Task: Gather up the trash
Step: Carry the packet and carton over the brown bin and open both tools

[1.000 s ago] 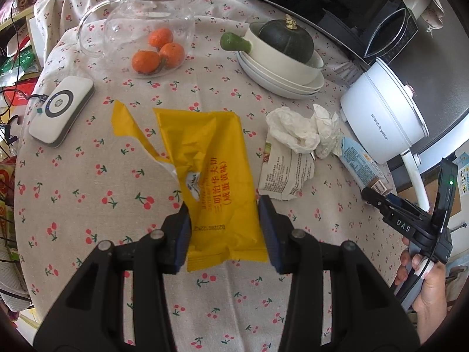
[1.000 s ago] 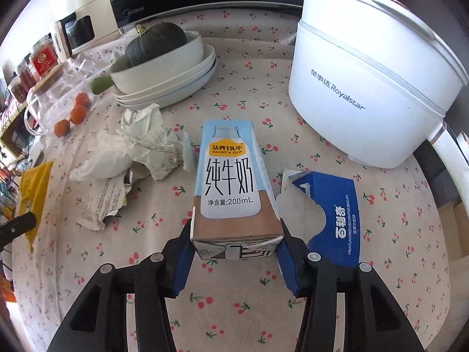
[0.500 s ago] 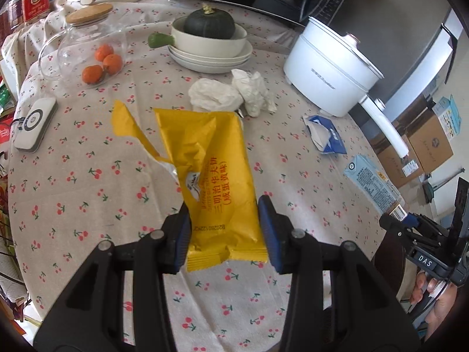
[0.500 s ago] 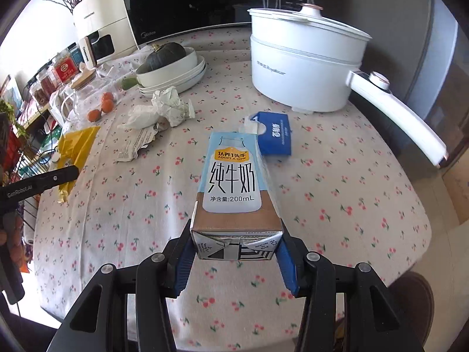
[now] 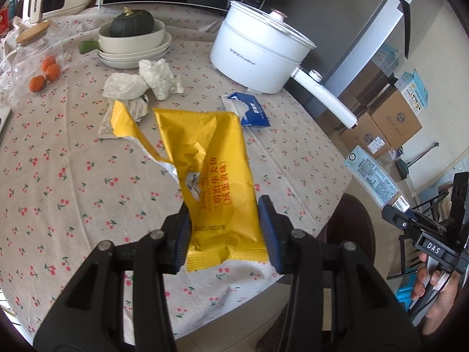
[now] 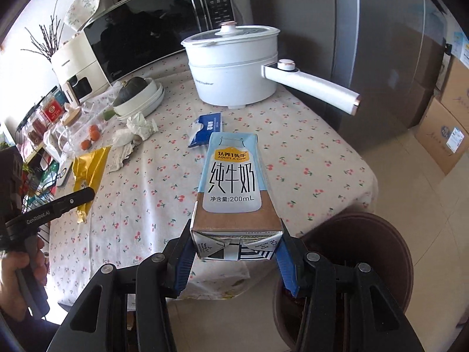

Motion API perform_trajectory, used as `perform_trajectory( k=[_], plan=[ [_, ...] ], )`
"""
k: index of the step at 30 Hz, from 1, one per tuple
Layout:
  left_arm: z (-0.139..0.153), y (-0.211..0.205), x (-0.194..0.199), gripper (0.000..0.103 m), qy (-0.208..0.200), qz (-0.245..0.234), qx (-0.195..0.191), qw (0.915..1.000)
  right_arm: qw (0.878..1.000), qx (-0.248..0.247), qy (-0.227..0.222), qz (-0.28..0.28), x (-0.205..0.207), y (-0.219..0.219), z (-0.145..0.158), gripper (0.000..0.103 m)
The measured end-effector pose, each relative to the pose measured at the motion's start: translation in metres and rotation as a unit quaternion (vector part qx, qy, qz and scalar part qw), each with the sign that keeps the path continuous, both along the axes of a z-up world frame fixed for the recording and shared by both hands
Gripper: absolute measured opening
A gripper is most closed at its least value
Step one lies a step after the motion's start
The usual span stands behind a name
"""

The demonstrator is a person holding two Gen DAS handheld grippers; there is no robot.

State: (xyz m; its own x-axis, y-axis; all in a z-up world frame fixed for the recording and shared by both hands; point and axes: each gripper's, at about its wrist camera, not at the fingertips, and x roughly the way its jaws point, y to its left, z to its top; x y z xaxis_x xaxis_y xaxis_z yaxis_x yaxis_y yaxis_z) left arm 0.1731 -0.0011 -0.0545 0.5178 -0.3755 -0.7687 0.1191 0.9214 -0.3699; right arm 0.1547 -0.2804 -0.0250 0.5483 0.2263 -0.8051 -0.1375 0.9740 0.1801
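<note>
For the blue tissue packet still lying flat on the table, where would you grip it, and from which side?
Grip the blue tissue packet across its two long edges, coming down from above. It lies flat on the tablecloth, so only its thin sides give purchase; probably avoid the torn white end nearest the white pot, which looks flimsy.

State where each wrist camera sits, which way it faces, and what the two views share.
Left wrist: behind the left gripper, facing across the table; shut on the yellow wrapper; right hand shows.
Right wrist: behind the right gripper, facing the microwave; shut on the milk carton.
Shared: white pot, blue packet.
</note>
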Motion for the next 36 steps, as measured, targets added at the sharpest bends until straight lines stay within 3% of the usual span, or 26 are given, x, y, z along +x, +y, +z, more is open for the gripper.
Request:
perform_trajectory(
  k=[12,22,27,29,31,33,36],
  plan=[
    [0.001,-0.095,-0.010,0.045,-0.012,-0.087,-0.015,0.9960,0.997,-0.006,0.040,-0.059,-0.044,-0.100,-0.032,0.051],
    [-0.025,-0.208,-0.025,0.045,-0.003,-0.200,-0.018,0.9797,0.991,-0.011,0.081,-0.109,-0.077,-0.173,-0.065,0.051],
    [-0.039,-0.242,-0.031,0.046,0.001,-0.231,-0.017,0.9728,0.987,-0.010,0.096,-0.127,-0.086,-0.198,-0.076,0.051],
    [-0.042,-0.247,-0.032,0.058,-0.002,-0.238,-0.017,0.9711,0.987,-0.007,0.099,-0.130,-0.087,-0.204,-0.077,0.051],
    [-0.044,-0.251,-0.032,0.092,-0.005,-0.238,-0.004,0.9712,0.986,-0.004,0.099,-0.131,-0.088,-0.207,-0.078,0.051],
    [-0.043,-0.250,-0.032,0.100,-0.009,-0.227,0.022,0.9736,0.986,-0.003,0.099,-0.131,-0.088,-0.209,-0.078,0.051],
    [-0.040,-0.243,-0.030,0.101,-0.012,-0.220,0.044,0.9745,0.986,-0.001,0.100,-0.130,-0.086,-0.209,-0.078,0.052]
  ],
)
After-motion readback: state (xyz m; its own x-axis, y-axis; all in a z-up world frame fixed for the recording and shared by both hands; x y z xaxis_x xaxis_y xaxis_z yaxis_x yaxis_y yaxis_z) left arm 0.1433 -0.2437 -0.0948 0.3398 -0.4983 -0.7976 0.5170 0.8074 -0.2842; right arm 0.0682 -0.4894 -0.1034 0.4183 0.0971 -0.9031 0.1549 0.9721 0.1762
